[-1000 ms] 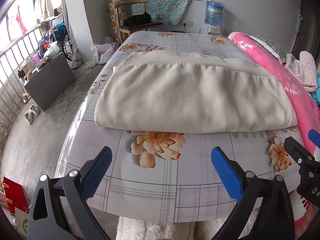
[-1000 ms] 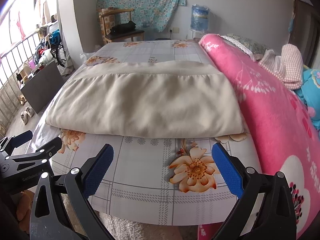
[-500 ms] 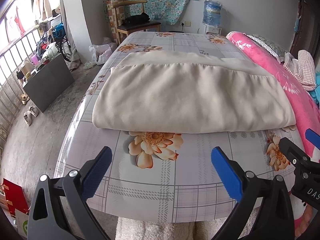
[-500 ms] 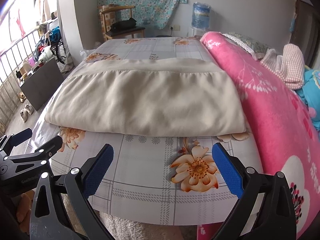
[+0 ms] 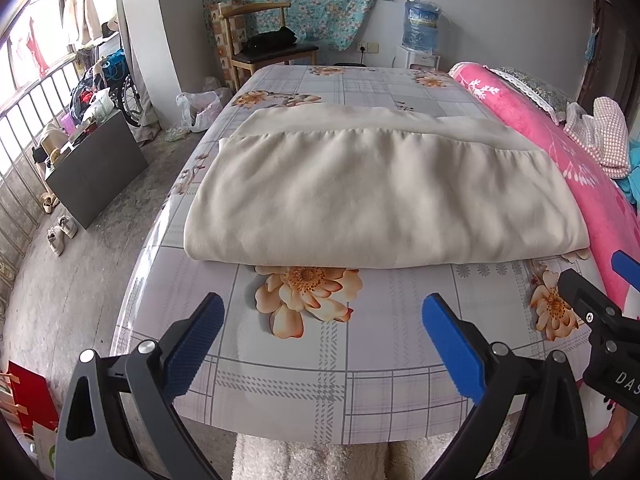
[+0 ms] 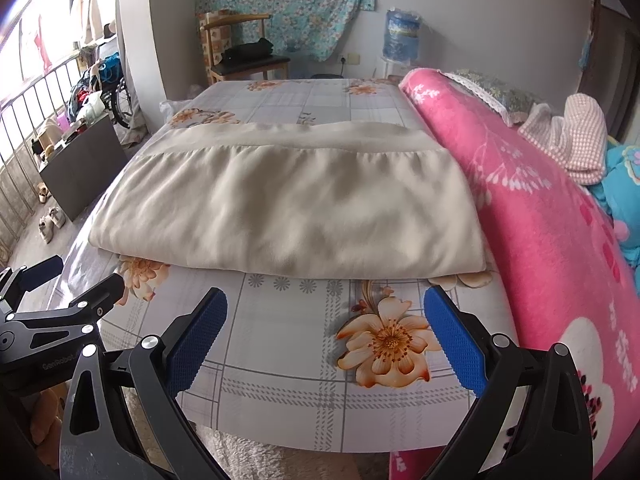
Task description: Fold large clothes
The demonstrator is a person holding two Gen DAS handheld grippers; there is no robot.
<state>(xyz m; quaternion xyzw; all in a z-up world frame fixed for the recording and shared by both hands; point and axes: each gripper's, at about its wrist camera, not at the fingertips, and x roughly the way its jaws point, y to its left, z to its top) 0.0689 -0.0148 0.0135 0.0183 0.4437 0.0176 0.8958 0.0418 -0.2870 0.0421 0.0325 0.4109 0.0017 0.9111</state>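
Observation:
A large beige garment point(image 5: 380, 196) lies folded flat on the flowered sheet of the bed point(image 5: 320, 368); it also shows in the right wrist view point(image 6: 288, 204). My left gripper point(image 5: 320, 344) is open and empty above the bed's near edge, short of the garment's near fold. My right gripper point(image 6: 324, 340) is open and empty, also short of that fold. The right gripper shows at the right edge of the left wrist view point(image 5: 600, 320). The left gripper shows at the left edge of the right wrist view point(image 6: 56, 308).
A rolled pink blanket point(image 6: 540, 220) runs along the bed's right side, with a checked cloth point(image 6: 576, 136) on it. A wooden chair point(image 5: 264, 44) and a water bottle point(image 5: 420, 24) stand by the far wall. A grey box point(image 5: 96, 168) and shoes point(image 5: 60, 232) are on the floor at left.
Both grippers have drawn slightly closer to the garment's near fold. The garment has not moved and both grippers stay open.

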